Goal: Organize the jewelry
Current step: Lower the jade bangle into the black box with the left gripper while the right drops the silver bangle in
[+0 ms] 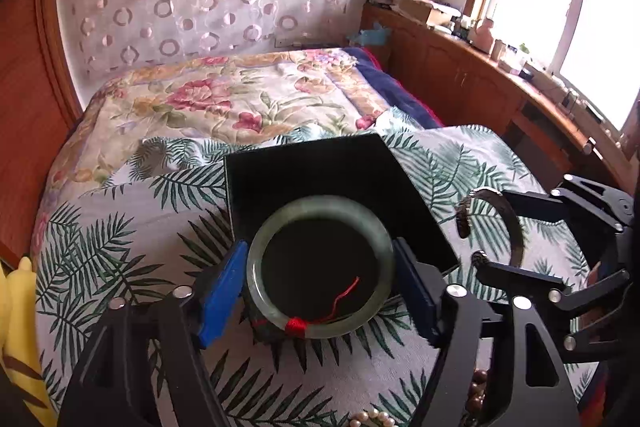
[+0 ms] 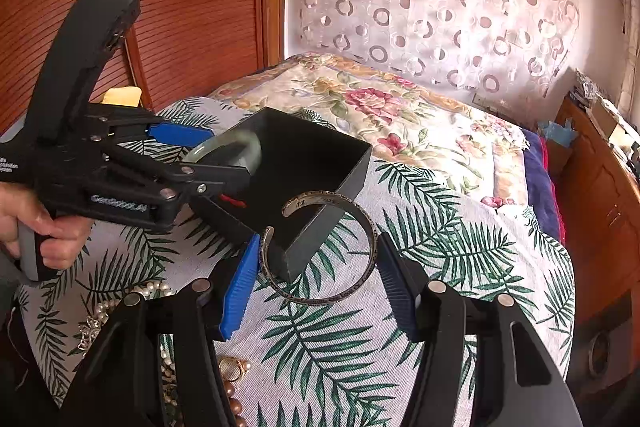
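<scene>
Spanning the left gripper's fingers, jade bangle above black box.

— What is the left gripper holding?
— Its blue pads are pinching a green jade bangle with red thread, hovering over the black box.
— And the right gripper?
— It is gripping a metal cuff bracelet beside the box.
</scene>
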`<state>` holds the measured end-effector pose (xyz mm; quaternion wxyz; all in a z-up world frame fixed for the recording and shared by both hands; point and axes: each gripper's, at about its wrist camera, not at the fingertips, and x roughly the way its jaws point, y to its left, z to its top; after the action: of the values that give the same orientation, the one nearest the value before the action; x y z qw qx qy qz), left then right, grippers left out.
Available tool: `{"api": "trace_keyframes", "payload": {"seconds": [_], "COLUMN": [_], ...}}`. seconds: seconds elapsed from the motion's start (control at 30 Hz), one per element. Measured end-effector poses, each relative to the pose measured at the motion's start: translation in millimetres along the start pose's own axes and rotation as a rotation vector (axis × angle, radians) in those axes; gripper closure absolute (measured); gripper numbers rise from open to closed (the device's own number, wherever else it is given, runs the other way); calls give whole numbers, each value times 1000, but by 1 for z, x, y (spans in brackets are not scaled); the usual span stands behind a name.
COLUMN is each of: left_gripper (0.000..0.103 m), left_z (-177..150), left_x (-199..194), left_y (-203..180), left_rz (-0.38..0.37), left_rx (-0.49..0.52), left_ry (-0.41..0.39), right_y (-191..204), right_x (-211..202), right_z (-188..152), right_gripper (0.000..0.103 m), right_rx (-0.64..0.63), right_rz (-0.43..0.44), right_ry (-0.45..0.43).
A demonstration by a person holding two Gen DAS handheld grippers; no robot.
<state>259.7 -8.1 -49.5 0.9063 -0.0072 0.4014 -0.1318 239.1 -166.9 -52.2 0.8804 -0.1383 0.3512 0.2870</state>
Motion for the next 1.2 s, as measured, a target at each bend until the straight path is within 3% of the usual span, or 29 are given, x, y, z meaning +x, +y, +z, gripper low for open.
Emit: {"api": "trace_keyframes", "payload": {"seconds": [0.27, 0.6, 0.93, 1.2], "left_gripper": [25, 10, 7, 7], "left_z": [2, -19, -50, -63], "left_x": [-20, -56, -58, -66], "left_y": [13, 45, 67, 64], "left_rz": [1, 114, 143, 142], "left_rx": [-44, -70, -92, -78], "left_ry": [-66, -185, -154, -149], "right_y": [2, 23, 36, 34], "right_x": [4, 41, 78, 86], "right_z": [10, 36, 46, 50], "right_gripper": [42, 42, 42, 41], "right_rx": [-6, -55, -51, -39], "right_rz": [11, 38, 27, 22], "right_ry": [-11, 14, 101, 112]}}
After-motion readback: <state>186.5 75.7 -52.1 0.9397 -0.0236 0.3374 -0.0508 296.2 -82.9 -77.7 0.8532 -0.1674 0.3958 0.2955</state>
